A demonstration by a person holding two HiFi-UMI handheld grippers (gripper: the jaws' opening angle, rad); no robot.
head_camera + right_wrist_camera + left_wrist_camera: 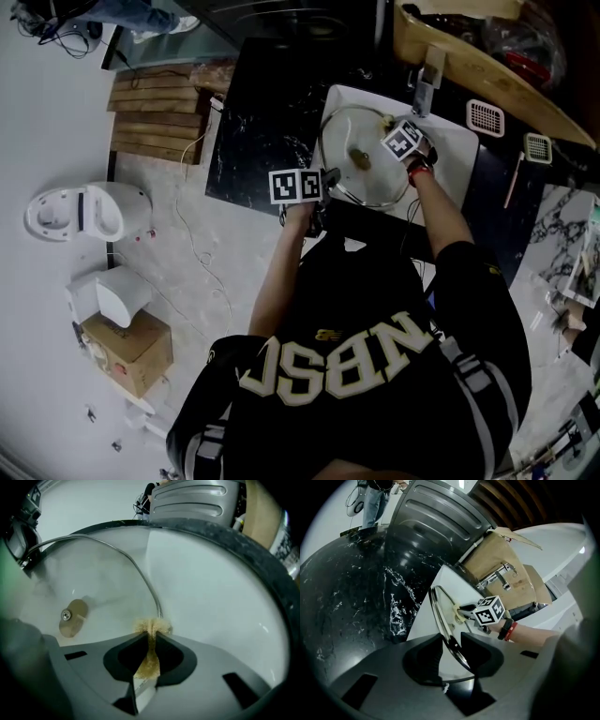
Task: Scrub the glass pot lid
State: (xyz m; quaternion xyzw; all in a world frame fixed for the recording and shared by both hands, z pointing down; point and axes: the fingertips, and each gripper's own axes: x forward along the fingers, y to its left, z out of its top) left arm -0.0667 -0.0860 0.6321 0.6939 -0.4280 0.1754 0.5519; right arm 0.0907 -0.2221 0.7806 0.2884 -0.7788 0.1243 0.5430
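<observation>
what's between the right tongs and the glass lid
Only the tan scrub pad, clamped in the right tongs, whose tip meets the lid at its rim. Nothing else visible is in the way; the left tongs grip the rim at the opposite side.

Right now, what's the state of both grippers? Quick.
Left gripper: closed on the rim of the glass lid.
Right gripper: closed on a tan scrub pad, which is against the lid's rim.
</observation>
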